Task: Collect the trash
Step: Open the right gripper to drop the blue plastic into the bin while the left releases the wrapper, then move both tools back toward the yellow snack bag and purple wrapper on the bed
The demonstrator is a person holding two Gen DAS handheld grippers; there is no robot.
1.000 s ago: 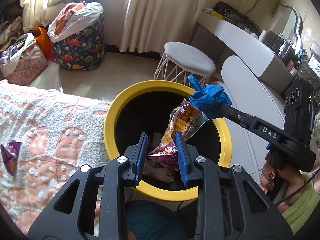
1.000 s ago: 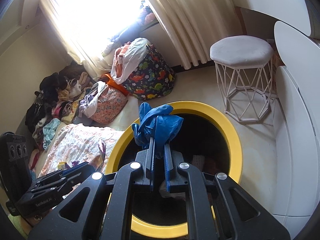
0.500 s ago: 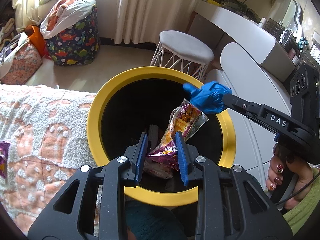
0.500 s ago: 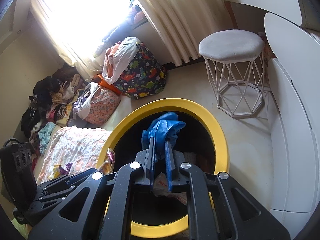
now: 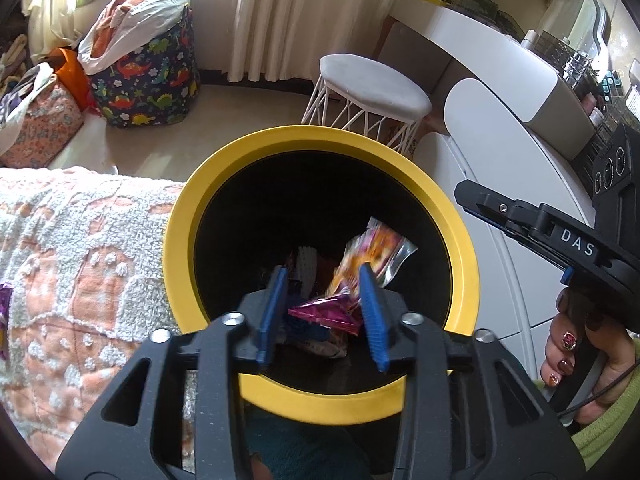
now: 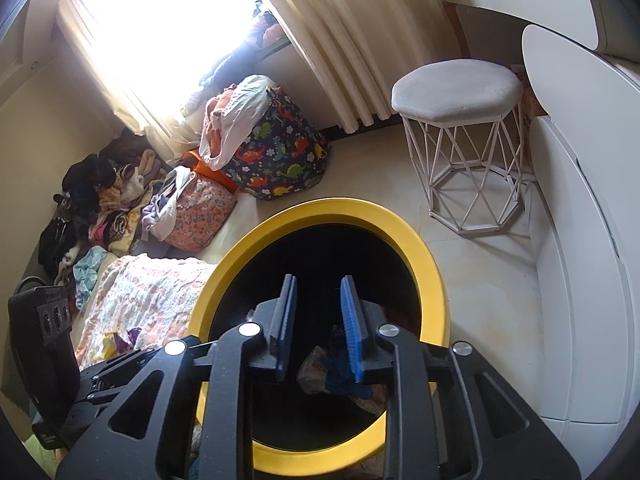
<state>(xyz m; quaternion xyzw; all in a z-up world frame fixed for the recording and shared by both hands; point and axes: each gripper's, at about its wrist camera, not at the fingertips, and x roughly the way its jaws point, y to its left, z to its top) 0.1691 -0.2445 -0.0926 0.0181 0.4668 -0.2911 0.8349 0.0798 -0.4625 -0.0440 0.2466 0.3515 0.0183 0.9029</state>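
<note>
A black bin with a yellow rim [image 5: 256,152] stands below both grippers; it also shows in the right wrist view [image 6: 432,264]. My left gripper [image 5: 322,276] is open over the bin mouth, and a blurred pink and orange snack wrapper [image 5: 372,248] is between and just past its fingers, no longer pinched. My right gripper [image 6: 318,284] is open and empty over the bin. A crumpled blue glove [image 6: 340,376] lies among other trash inside the bin. The right gripper's body [image 5: 520,216] reaches in from the right in the left wrist view.
A peach and white blanket [image 5: 72,248] lies left of the bin with wrappers [image 6: 116,340] on it. A white stool [image 5: 372,88], a white curved vanity [image 5: 488,60], a dinosaur-print laundry bag [image 5: 148,76] and piles of clothes [image 6: 100,200] stand around.
Both grippers have opened. The blue glove has dropped from the right gripper into the bin. The snack wrapper has come loose from the left gripper and is falling.
</note>
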